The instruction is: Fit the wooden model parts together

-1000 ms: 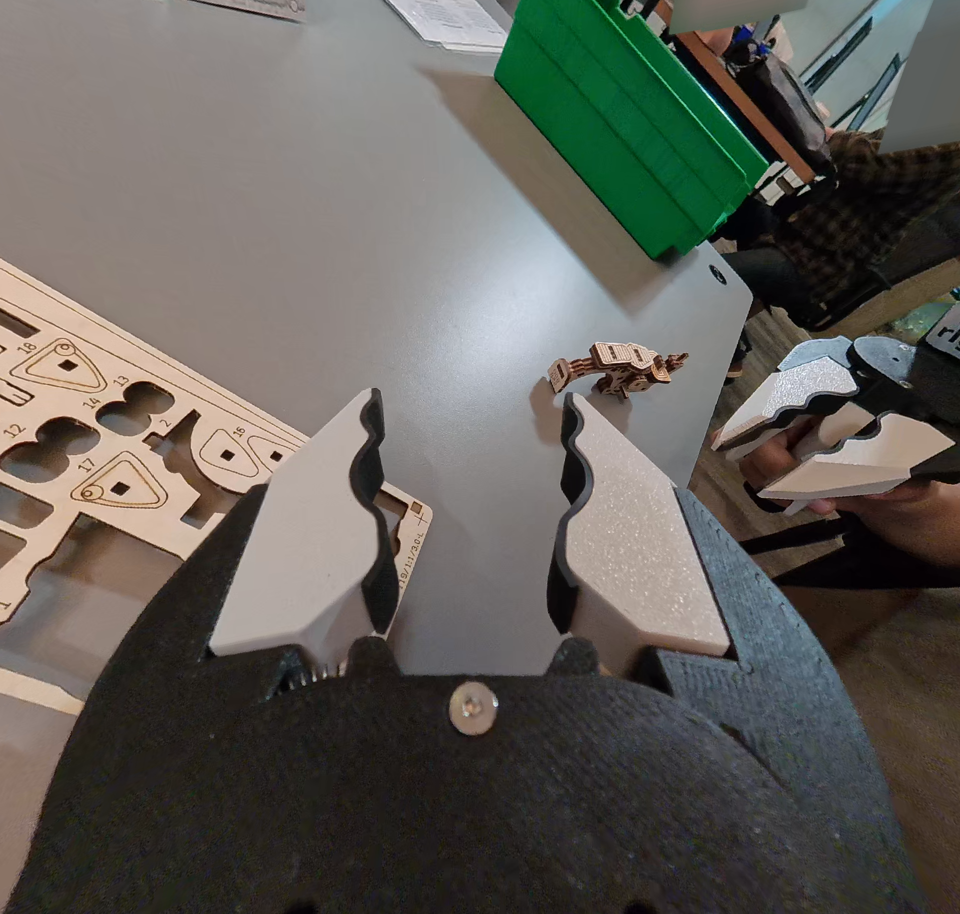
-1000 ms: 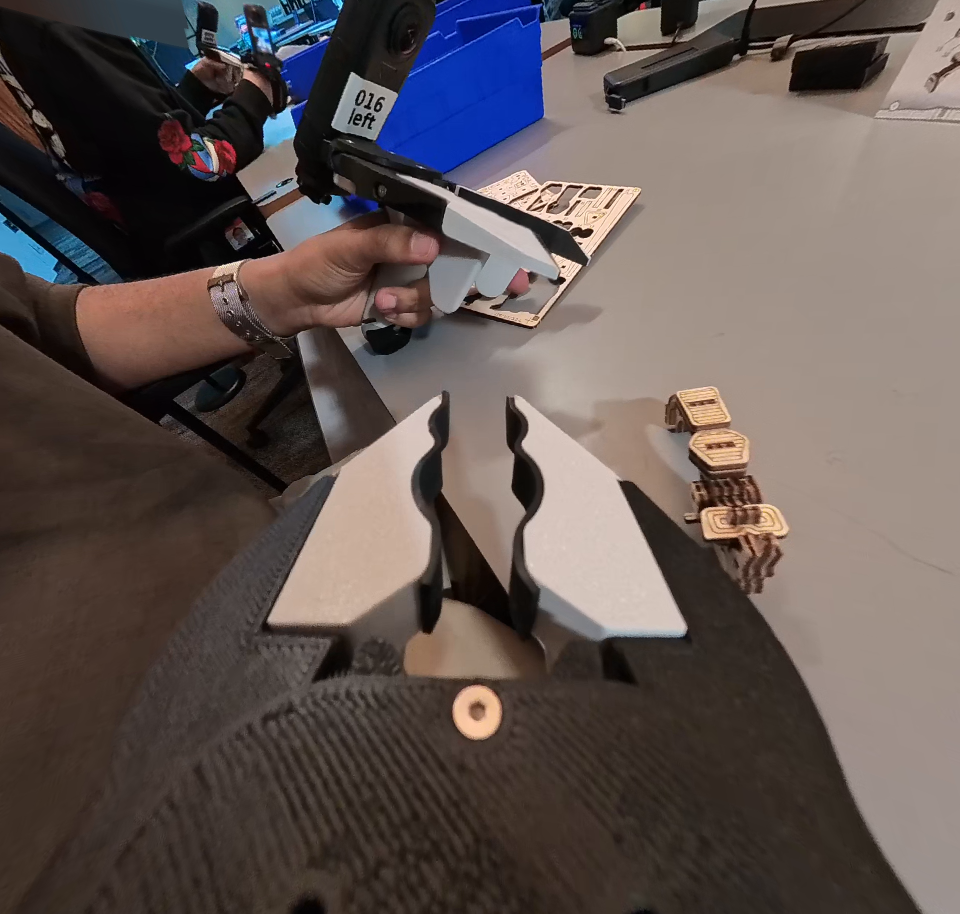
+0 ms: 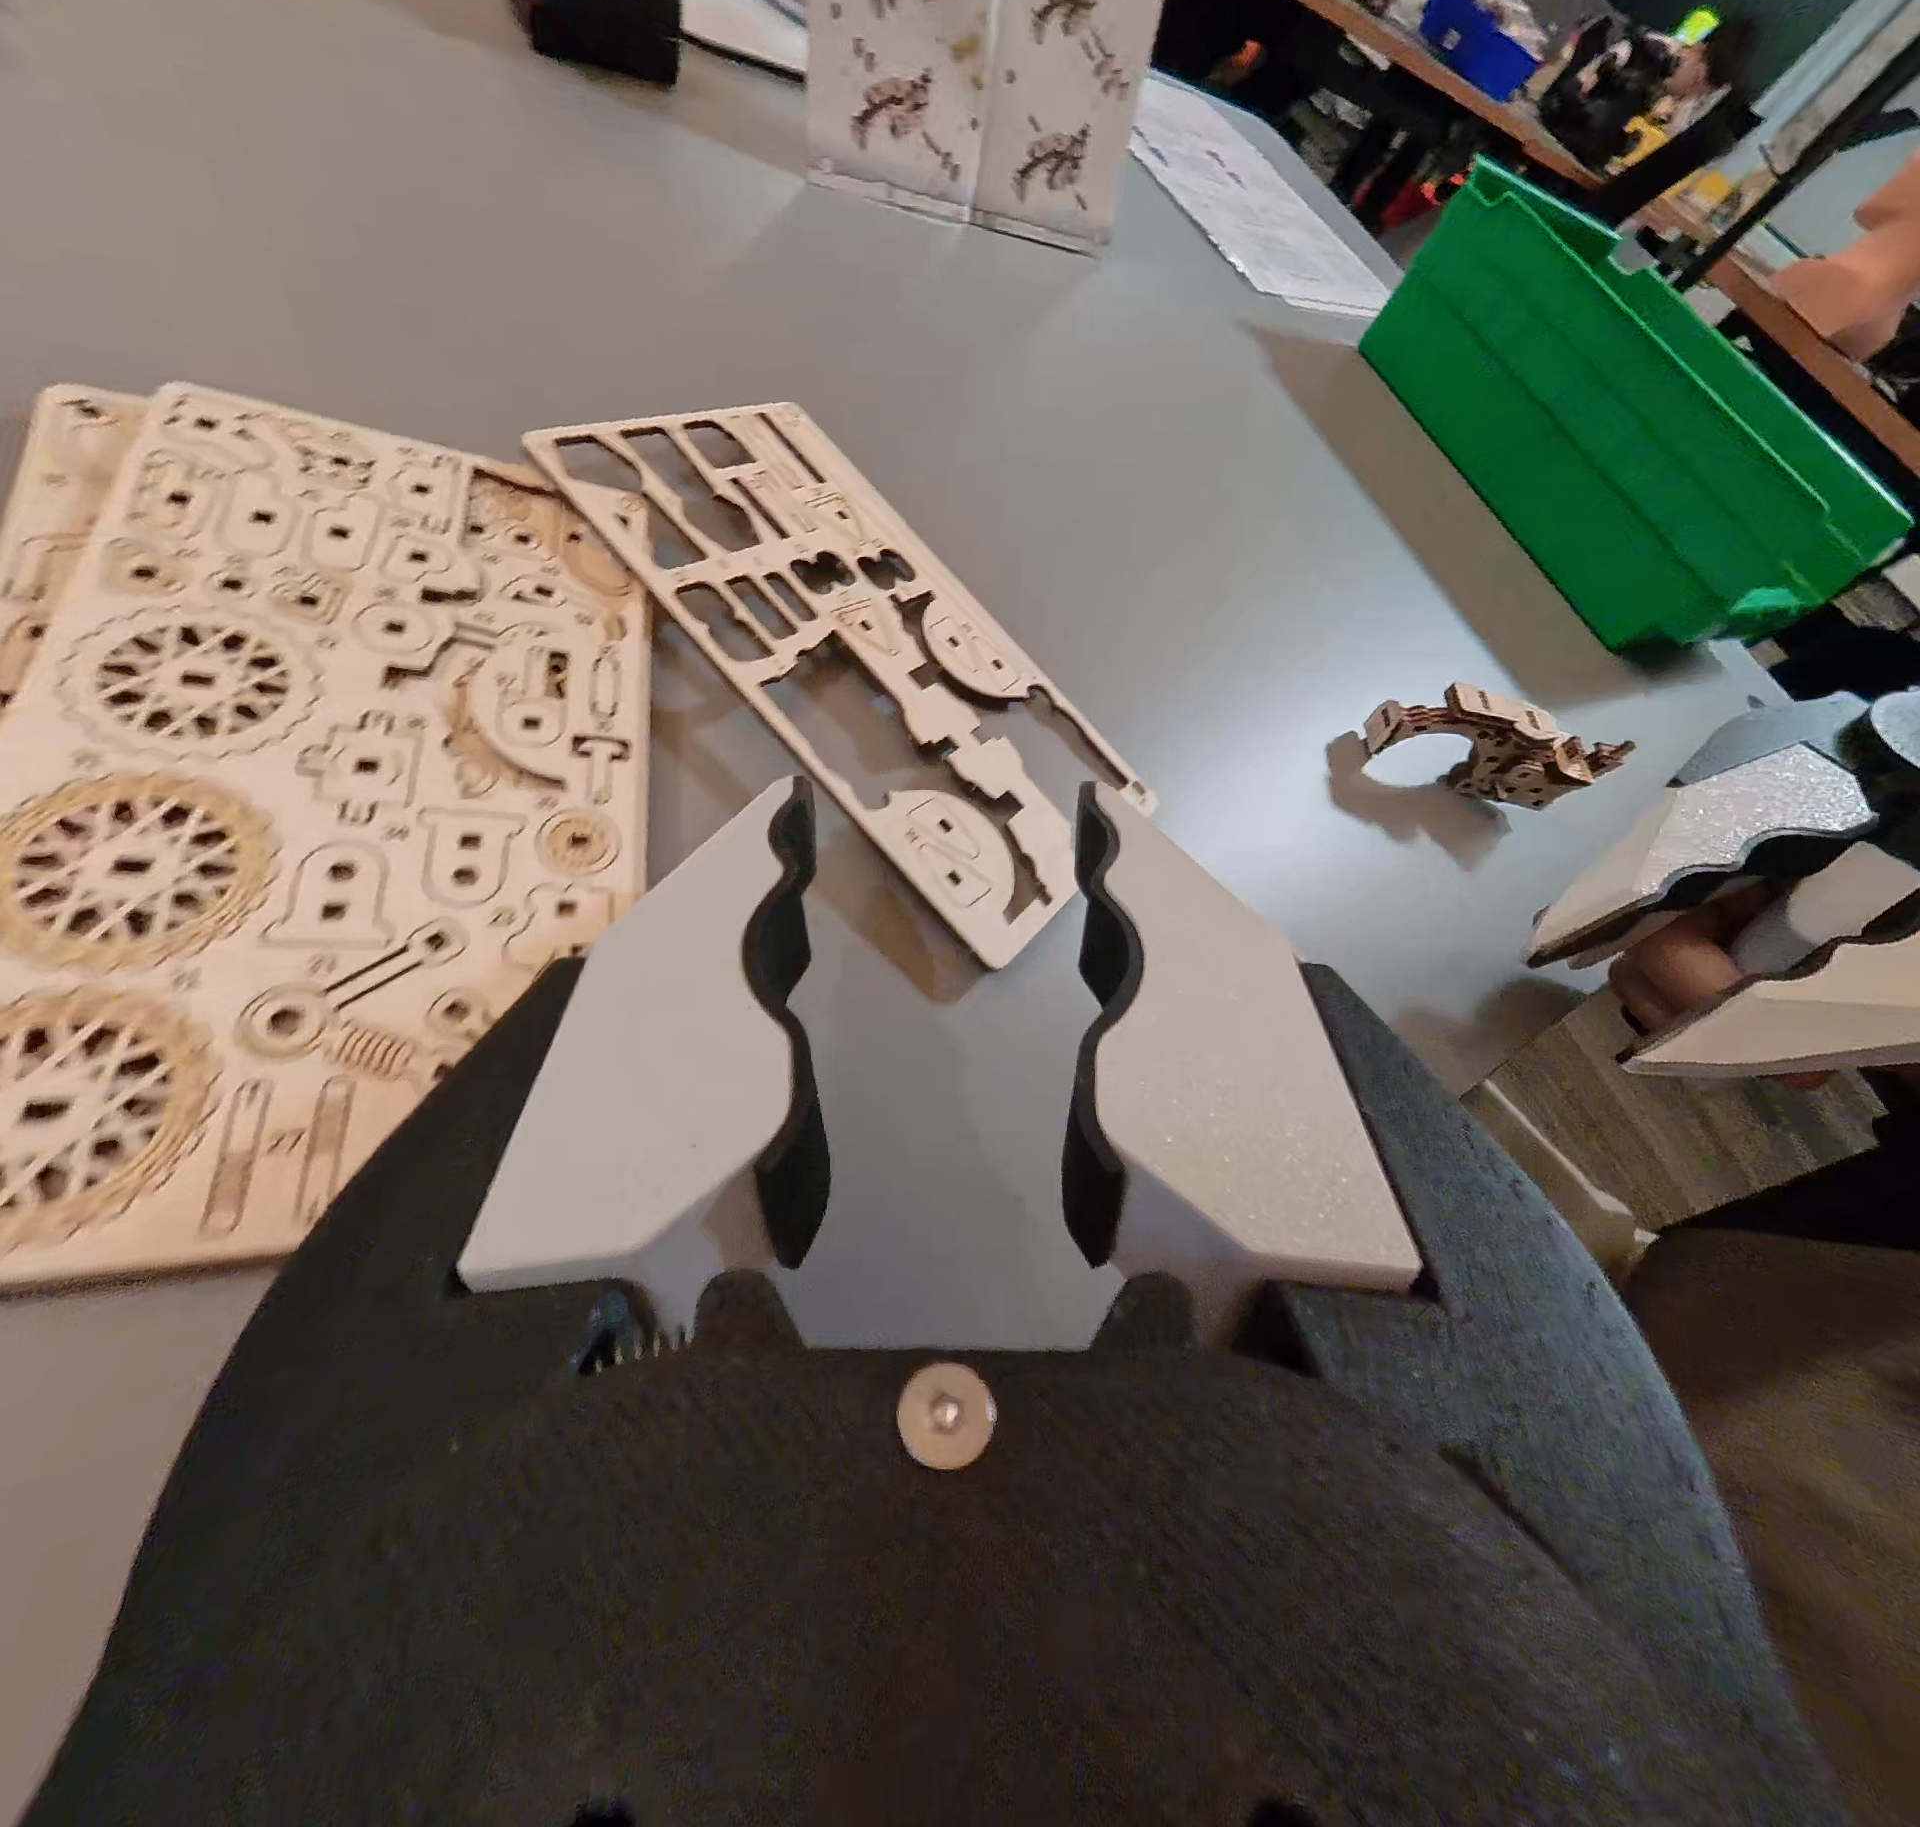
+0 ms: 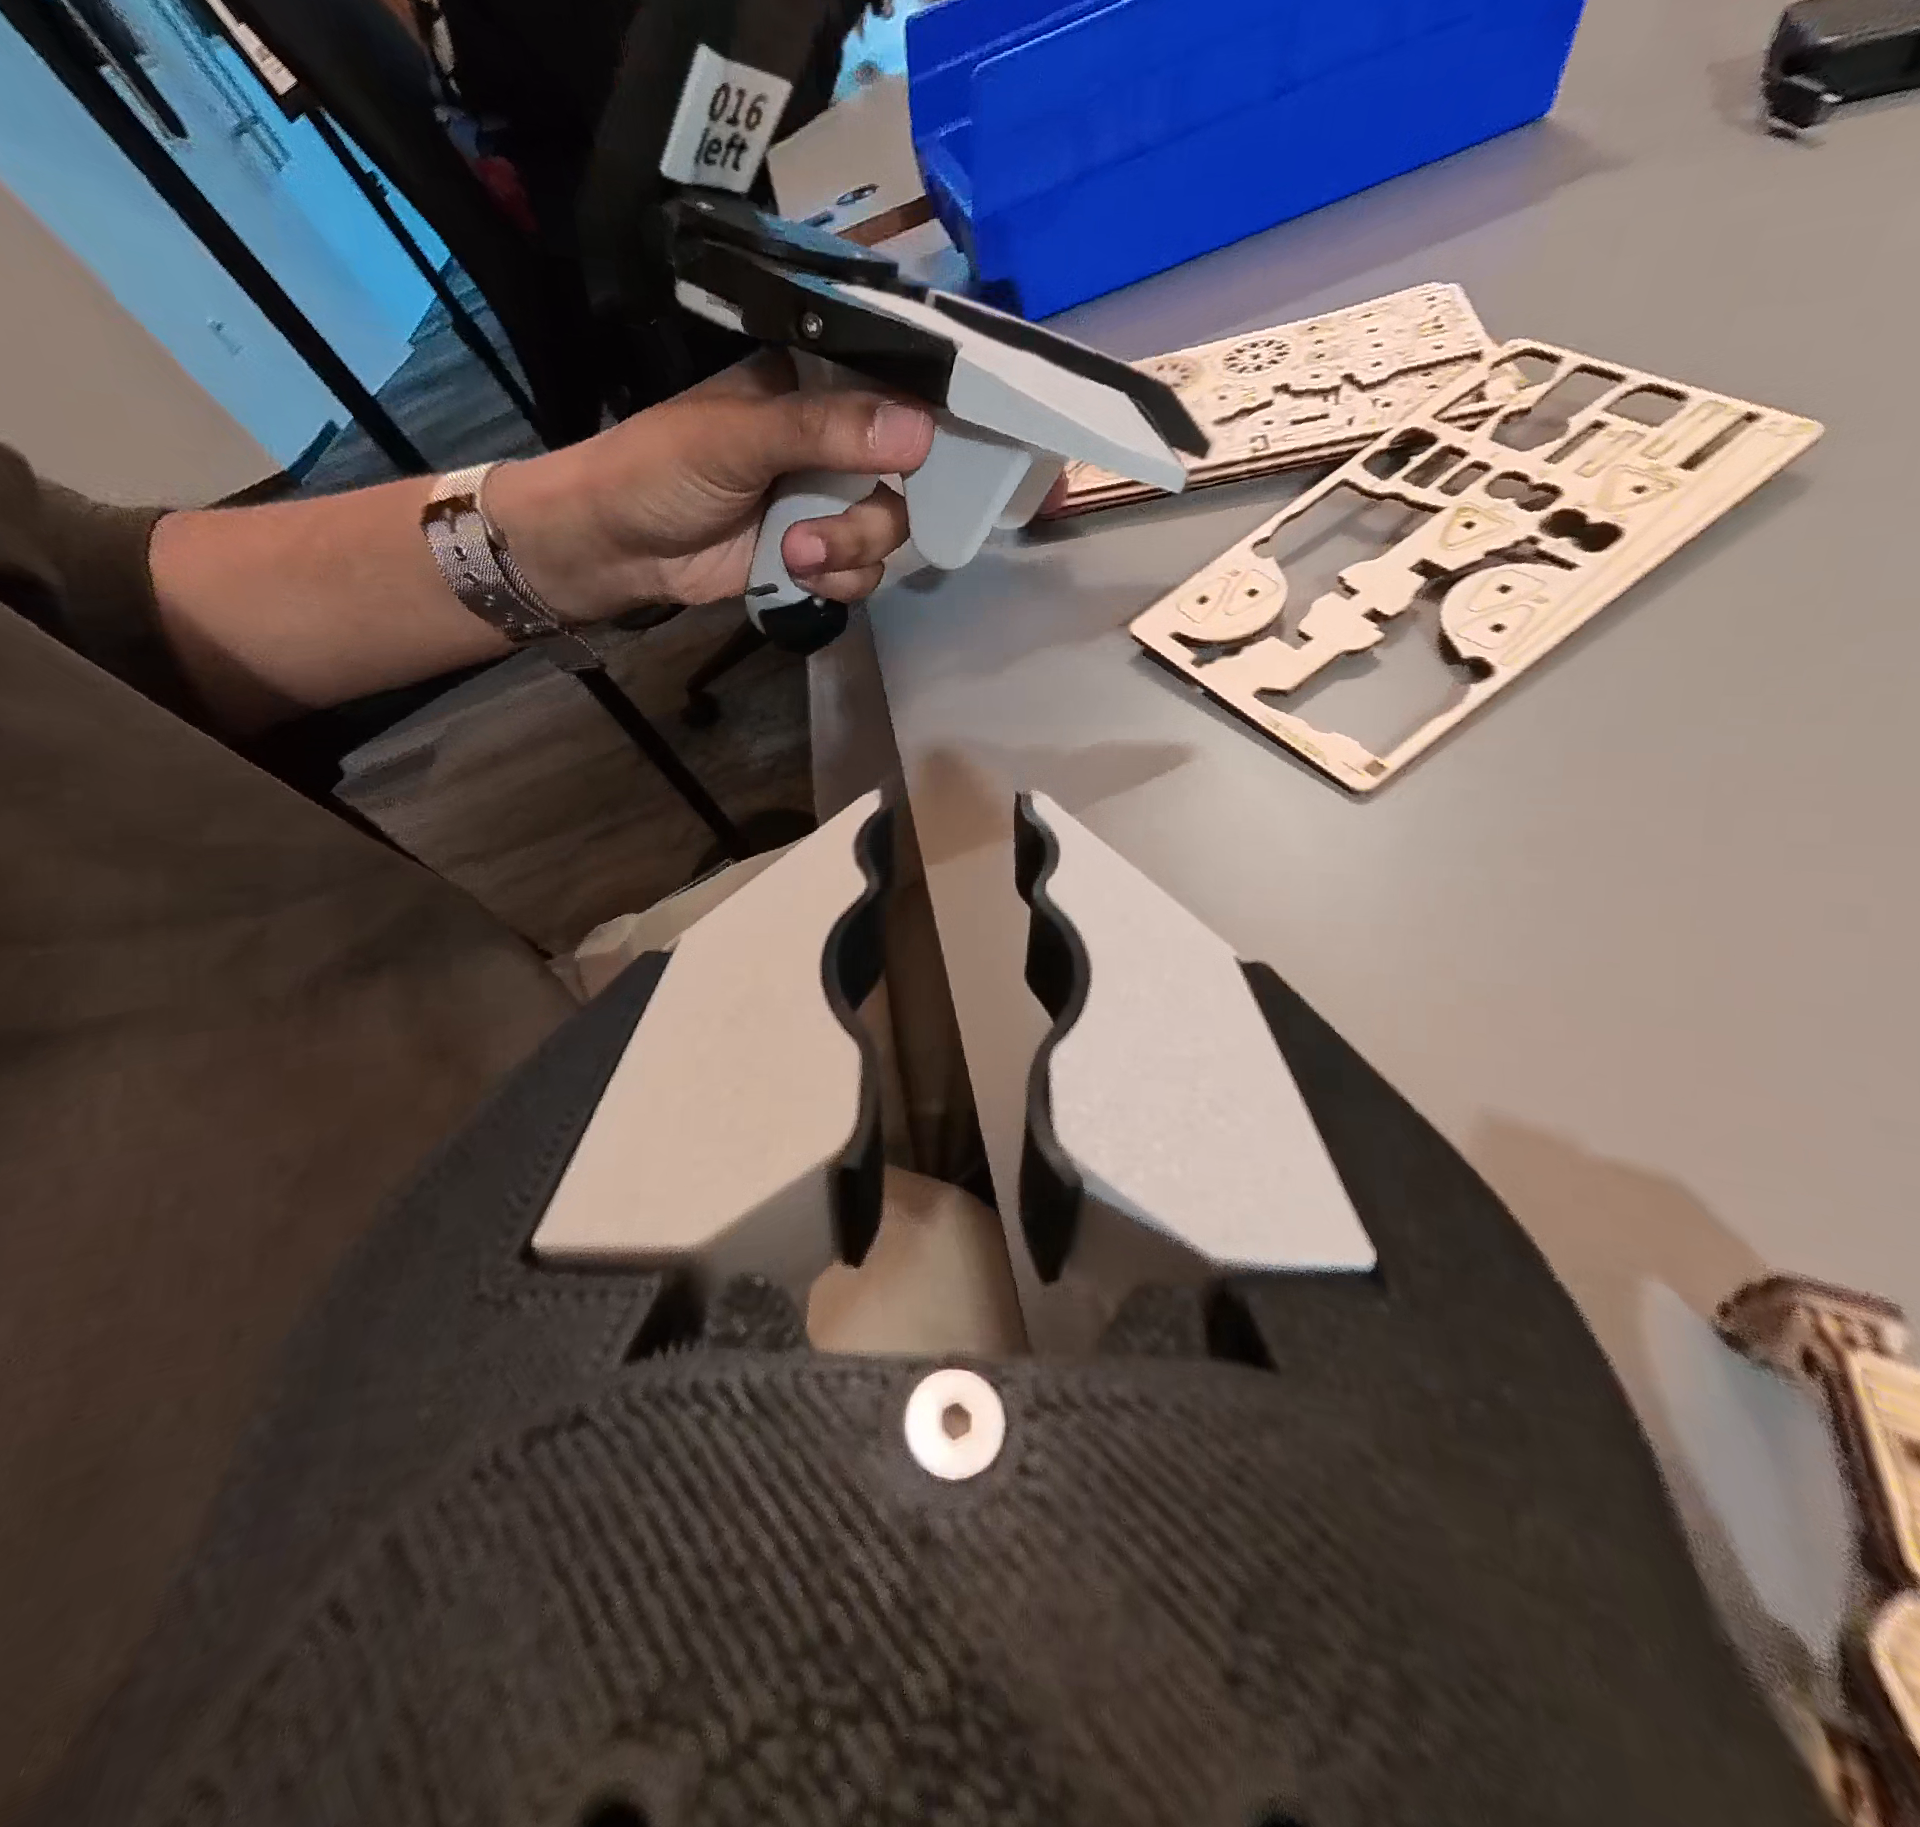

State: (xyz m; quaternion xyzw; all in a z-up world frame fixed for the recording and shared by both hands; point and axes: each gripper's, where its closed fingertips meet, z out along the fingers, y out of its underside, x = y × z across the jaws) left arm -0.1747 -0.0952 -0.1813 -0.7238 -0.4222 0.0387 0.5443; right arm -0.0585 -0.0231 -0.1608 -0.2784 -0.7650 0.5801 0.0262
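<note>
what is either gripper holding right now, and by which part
Nothing. The left gripper and right gripper are both open and empty; the wooden model sits untouched on the table.

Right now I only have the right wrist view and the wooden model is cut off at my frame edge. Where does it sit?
Observer: The wooden model stands on the table beside the right gripper, not touching it.
Operator: Anything beyond it?
Observer: A green bin, farther back by the table edge.
Operator: Is the left gripper holding anything?
Observer: No. The left gripper is open and empty, over the near corner of the punched-out wooden sheet.
</note>
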